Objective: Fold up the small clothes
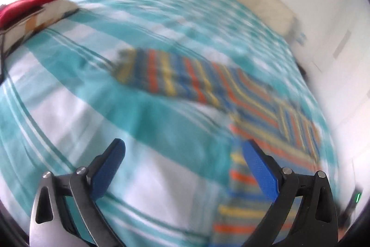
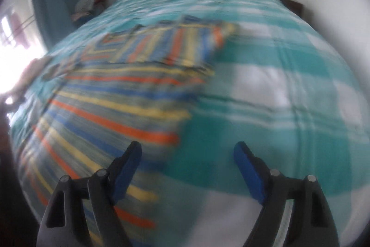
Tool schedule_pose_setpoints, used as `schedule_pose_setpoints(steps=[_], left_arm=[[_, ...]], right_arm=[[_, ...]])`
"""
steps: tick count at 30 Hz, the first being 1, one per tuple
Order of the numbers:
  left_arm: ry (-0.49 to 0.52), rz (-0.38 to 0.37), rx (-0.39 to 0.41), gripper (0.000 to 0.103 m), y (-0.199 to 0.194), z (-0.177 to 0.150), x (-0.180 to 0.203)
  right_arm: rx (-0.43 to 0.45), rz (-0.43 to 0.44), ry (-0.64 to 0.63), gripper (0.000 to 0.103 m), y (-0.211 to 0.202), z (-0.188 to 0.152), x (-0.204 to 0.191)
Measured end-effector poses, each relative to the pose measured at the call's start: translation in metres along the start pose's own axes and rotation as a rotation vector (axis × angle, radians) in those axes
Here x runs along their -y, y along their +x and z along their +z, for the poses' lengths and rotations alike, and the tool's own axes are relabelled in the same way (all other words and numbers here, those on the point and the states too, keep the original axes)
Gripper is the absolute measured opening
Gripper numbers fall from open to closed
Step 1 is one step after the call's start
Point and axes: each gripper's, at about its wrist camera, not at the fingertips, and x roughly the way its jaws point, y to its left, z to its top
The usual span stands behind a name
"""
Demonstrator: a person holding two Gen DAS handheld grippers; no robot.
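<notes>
Left wrist view: left gripper (image 1: pixel 183 147) wide open, empty, above bedspread (image 1: pixel 69 108); striped shirt (image 1: pixel 231 89) lies flat w/ one sleeve folded in. Right gripper (image 2: pixel 187 149) also spread, prob. ready for next grab.

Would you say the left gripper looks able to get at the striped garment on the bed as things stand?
Probably yes: the left gripper is open and empty above the bedspread, and the striped garment lies flat just ahead with nothing between.
</notes>
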Motion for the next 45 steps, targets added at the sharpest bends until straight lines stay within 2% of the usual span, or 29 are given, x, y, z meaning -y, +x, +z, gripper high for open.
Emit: schedule_pose_setpoints(steps=[4,7,8,9,10,11,12,13,15,18,21,24,26,28,29,30,33,36,41,45], left_arm=[[-0.048,0.169,-0.070,0.101,0.055,0.069,-0.051],[-0.030,0.205,-0.152,0.100,0.096,0.093,-0.069],[-0.028,0.208,-0.180,0.094,0.108,0.097,-0.073],[-0.036,0.217,-0.196,0.062,0.117,0.099,-0.076],[-0.042,0.230,-0.212,0.041,0.125,0.098,-0.077],[-0.027,0.223,-0.230,0.003,0.131,0.099,-0.073],[-0.005,0.215,-0.237,0.000,0.131,0.102,-0.065],[0.027,0.227,-0.207,0.000,0.122,0.106,-0.051],[0.098,0.180,-0.147,0.000,0.102,0.119,-0.020],[0.265,0.048,-0.067,0.000,0.056,0.131,0.074],[0.427,-0.051,-0.028,0.000,0.033,0.124,0.159],[0.552,-0.164,-0.061,0.001,0.045,0.098,0.244],[0.605,-0.200,-0.106,0.004,0.067,0.072,0.282],[0.626,-0.221,-0.194,0.038,0.100,0.043,0.309],[0.619,-0.189,-0.245,0.072,0.118,0.025,0.316],[0.611,-0.152,-0.260,0.080,0.128,0.012,0.317],[0.633,-0.097,-0.276,0.079,0.139,-0.017,0.308],[0.669,-0.044,-0.262,0.079,0.125,-0.024,0.283],[0.792,0.081,-0.156,0.087,0.064,-0.038,0.216],[0.833,0.173,-0.082,0.087,0.007,-0.029,0.160]], right_arm=[[0.085,0.033,0.104,0.082,-0.007,-0.017,0.025],[0.088,-0.025,0.064,0.086,-0.001,-0.016,0.016],[0.087,-0.039,0.053,0.086,0.000,-0.015,0.013],[0.086,-0.047,0.046,0.087,0.000,-0.013,0.011],[0.088,-0.046,0.047,0.087,0.000,-0.014,0.011],[0.091,-0.038,0.053,0.087,0.000,-0.013,0.012],[0.094,-0.029,0.060,0.087,0.000,-0.013,0.014],[0.097,-0.021,0.067,0.087,0.001,-0.013,0.013],[0.099,-0.020,0.066,0.087,0.001,-0.013,0.012],[0.100,-0.020,0.065,0.088,0.001,-0.014,0.011],[0.101,-0.018,0.066,0.088,0.000,-0.015,0.011],[0.102,-0.017,0.066,0.088,0.000,-0.016,0.011],[0.103,-0.017,0.065,0.088,0.000,-0.016,0.011],[0.104,-0.018,0.064,0.088,0.000,-0.016,0.011],[0.105,-0.017,0.064,0.088,0.000,-0.016,0.011],[0.105,-0.016,0.065,0.088,0.000,-0.016,0.011],[0.106,-0.009,0.070,0.088,-0.001,-0.017,0.012],[0.105,-0.005,0.071,0.088,-0.001,-0.017,0.012],[0.093,-0.018,0.057,0.090,0.000,-0.016,0.009],[0.083,-0.061,0.043,0.090,-0.004,-0.014,0.003]])
